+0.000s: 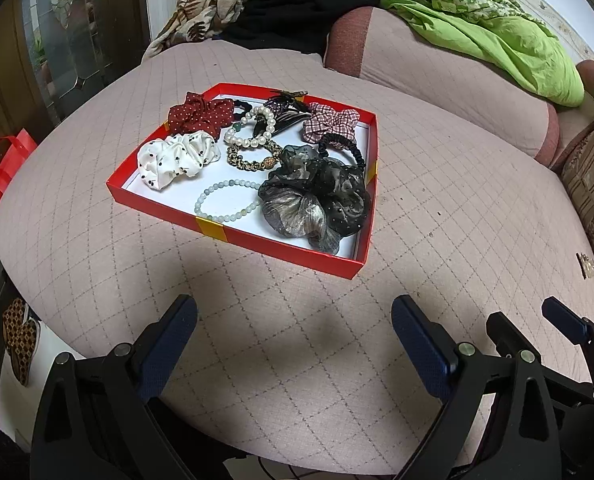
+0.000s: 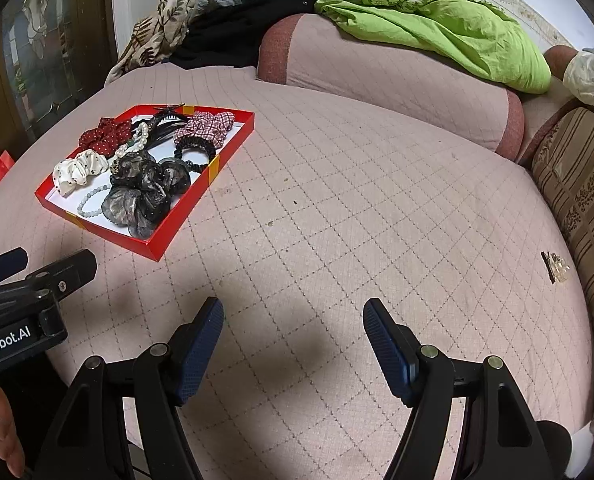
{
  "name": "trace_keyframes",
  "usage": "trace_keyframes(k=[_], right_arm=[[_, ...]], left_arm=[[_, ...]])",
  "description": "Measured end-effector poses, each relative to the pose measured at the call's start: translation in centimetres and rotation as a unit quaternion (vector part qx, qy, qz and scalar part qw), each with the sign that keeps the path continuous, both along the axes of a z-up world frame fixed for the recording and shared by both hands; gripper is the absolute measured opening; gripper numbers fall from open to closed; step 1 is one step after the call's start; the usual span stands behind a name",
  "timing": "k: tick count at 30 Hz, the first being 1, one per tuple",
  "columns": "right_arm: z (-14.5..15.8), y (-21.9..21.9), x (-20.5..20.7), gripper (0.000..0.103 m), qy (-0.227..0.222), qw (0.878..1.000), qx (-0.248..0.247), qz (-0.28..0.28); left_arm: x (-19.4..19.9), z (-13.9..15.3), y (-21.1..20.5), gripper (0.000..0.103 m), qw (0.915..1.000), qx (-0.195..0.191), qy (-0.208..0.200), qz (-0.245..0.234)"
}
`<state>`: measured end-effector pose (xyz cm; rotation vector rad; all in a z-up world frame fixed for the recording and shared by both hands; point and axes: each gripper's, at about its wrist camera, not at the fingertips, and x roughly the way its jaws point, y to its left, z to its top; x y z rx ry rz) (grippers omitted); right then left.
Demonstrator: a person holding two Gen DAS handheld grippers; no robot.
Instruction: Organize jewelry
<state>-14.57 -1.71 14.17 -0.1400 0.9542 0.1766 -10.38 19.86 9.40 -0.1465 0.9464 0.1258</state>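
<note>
Looking along the left gripper (image 1: 295,332), I see its dark blue pads spread wide with nothing between them, poised over the pink quilted bed cover (image 1: 457,208) short of the shallow red cardboard tray (image 1: 233,232). The tray's long axis runs from the near left corner up to the far right. Inside, the pale green bead bracelet (image 1: 225,202) lies flat near the front wall, touching the sheer black organza scrunchie (image 1: 317,196). That scrunchie could snag a finger and drag neighbours out, I'd guess; the light tray might slide too.

From the right gripper (image 2: 293,332), likewise spread and empty, the tray sits well off to the left. A small gold-and-dark hair clip (image 2: 553,266) lies alone near the striped cushion (image 2: 577,184), its length pointing roughly away from the camera. It's flat and small, so pads may skate over it or pinch the cover instead.
</note>
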Motion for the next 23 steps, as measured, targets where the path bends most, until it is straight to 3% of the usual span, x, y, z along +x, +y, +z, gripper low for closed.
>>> trace_keyframes(k=[23], right_arm=[[0.1, -1.1, -0.2, 0.077, 0.014, 0.999, 0.034, 0.004]], left_arm=[[0.2, 1.2, -0.9, 0.097, 0.9997, 0.022, -0.008, 0.008]])
